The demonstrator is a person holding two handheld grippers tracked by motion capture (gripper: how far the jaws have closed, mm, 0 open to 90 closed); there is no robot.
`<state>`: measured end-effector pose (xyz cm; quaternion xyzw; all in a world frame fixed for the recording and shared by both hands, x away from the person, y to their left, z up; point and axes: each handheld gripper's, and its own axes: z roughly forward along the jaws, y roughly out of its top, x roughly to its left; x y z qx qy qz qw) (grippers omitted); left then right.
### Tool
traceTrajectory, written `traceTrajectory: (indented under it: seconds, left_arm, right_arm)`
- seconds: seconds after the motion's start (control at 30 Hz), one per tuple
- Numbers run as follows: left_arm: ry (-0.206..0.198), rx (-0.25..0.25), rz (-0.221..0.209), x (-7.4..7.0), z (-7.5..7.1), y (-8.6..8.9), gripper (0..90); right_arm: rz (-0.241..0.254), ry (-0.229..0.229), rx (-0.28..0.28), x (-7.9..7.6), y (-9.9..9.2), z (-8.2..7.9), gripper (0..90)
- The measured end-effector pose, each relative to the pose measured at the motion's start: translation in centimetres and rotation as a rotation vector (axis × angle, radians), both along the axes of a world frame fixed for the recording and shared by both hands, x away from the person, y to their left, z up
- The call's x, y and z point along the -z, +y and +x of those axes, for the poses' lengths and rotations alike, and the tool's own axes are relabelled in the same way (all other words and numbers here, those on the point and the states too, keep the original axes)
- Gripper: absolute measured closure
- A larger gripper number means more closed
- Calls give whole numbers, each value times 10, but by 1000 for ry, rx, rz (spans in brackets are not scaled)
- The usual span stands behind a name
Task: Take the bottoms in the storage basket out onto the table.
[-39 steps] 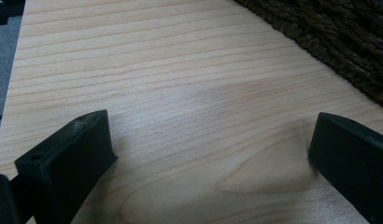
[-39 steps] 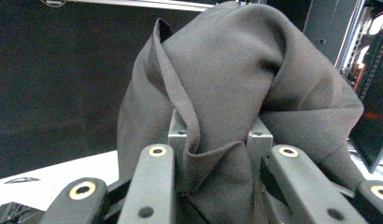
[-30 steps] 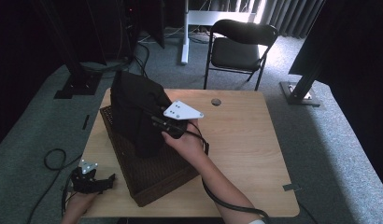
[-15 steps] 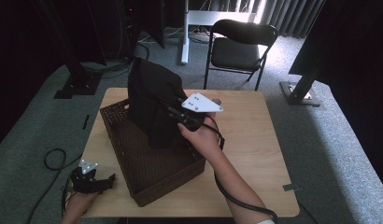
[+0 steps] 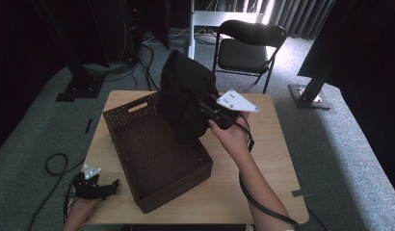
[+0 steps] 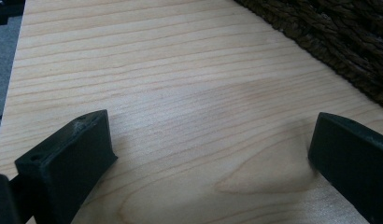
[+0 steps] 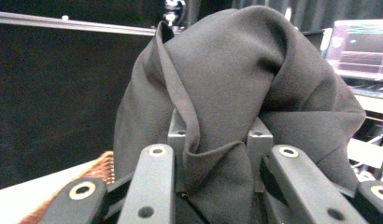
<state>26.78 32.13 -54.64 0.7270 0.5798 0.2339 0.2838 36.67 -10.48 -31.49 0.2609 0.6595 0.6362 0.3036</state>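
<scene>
A light wooden bench (image 5: 277, 159) stands on grey carpet, with a dark folding chair (image 5: 248, 48) beyond its far edge. On the left half of the bench sits a large rectangular basket (image 5: 138, 144) of dark brown woven wicker, with a cut-out handle slot in its far wall. Held up above the far right corner of that basket is a black cloth (image 5: 186, 101), a big piece of matte, smooth fabric, dark charcoal to black, with no pattern that can be made out. It hangs in a tall bunched mass, wider at the top and narrowing below, and its lower end dangles over the basket's inside. In the right gripper view the cloth (image 7: 236, 93) falls in soft, heavy folds with a thin hemmed edge running down its front, and a pinch of the fabric is gathered between the two jaws. The right gripper (image 5: 216, 114), in a hand reaching from the bottom right, has its jaws clenched on this cloth. The left gripper (image 5: 92, 185) rests low at the near left corner of the bench, just beside the basket, its jaws (image 6: 203, 158) released and wide apart over bare wood.
</scene>
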Motion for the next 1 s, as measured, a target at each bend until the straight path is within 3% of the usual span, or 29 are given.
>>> traceTrajectory:
  seconds: [0.5, 0.63, 1.0]
  left_arm:
    - [0, -1, -2, 0, 0, 0, 0]
    - [0, -1, -2, 0, 0, 0, 0]
    - [-1, -2, -2, 0, 0, 0, 0]
  right_arm:
    - [-10, 26, 143, 11, -68, 7, 715]
    - [-10, 29, 165, 14, -77, 7, 715]
    - [-34, 64, 240, 41, -102, 11, 715]
